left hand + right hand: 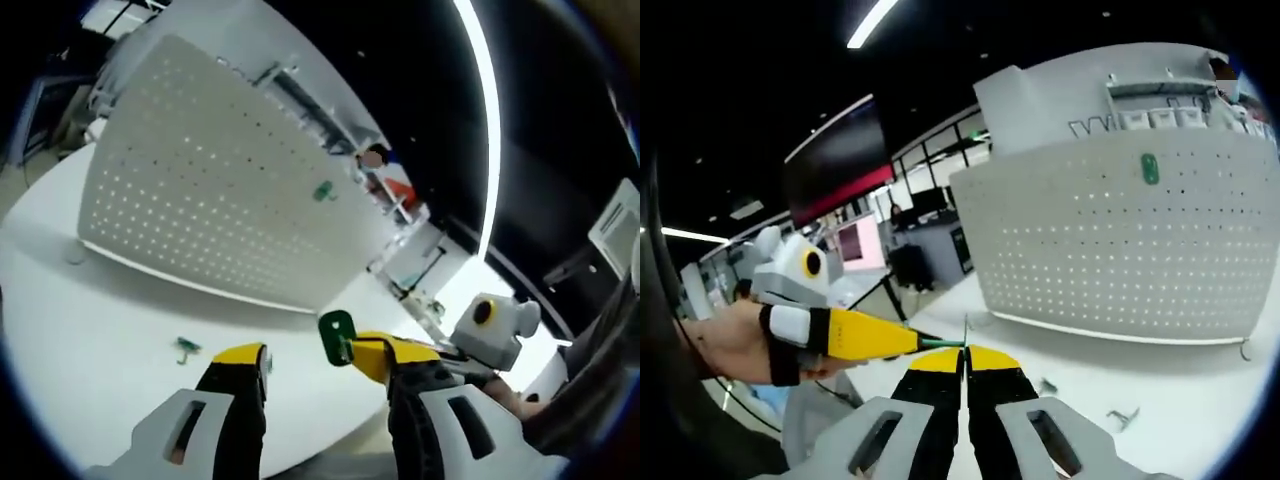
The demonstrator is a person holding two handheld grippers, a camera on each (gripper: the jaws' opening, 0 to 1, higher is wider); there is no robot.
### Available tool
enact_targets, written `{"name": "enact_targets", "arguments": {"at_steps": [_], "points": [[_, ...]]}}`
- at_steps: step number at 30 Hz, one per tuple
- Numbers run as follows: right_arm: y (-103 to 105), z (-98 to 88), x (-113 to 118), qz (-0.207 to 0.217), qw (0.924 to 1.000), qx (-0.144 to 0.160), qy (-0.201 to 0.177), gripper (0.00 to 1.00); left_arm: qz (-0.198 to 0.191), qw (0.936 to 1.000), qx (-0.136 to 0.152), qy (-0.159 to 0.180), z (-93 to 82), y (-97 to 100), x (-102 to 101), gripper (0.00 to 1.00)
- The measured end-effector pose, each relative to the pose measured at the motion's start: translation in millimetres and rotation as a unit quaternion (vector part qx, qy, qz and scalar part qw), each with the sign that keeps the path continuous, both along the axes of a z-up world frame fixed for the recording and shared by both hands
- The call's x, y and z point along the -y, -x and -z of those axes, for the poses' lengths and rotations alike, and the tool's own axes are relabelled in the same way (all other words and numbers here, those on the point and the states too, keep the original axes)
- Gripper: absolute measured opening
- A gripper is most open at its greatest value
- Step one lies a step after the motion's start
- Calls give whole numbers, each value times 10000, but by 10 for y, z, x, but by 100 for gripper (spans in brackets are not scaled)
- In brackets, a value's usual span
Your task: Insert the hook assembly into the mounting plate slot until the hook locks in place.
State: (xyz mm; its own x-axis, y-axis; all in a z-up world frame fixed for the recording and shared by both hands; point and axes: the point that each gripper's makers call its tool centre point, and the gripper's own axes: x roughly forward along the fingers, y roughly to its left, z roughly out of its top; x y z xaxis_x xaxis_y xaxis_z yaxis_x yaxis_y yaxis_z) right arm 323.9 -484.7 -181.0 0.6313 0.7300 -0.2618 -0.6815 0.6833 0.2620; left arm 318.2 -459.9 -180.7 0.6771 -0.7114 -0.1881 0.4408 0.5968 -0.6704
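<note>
Both cams sit low over the white table (90, 330), looking across at the pegboard (220, 190). Left gripper view is rolled hard, right gripper view is nearly level. They share the board and its green hook (1150, 168)

An open-plan office or lab: desks with monitors (930, 203), ceiling strip lights (870, 22), white worktable (90, 330).

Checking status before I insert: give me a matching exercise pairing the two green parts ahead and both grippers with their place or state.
1 green tab
2 green hook
3 left gripper
4 right gripper

A jaws shut
B lying on the white table
C jaws open
D on the pegboard

Pairs: 1-D, 2-B, 3-C, 4-A
</note>
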Motion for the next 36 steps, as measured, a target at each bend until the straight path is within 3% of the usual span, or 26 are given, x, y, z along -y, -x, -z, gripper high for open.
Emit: {"name": "enact_targets", "arguments": {"at_steps": [7,27,36], "points": [[3,-27,-12,-11,10000,10,-36,0,107,9998,36,178,-49,24,38,31],[32,-67,-97,-118,9998,129,-22,0,59,9984,-105,544,-55,14,11,19],[33,-84,-119,-109,9997,199,-52,0,166,9971,-85,734,-110,32,40,9]]}}
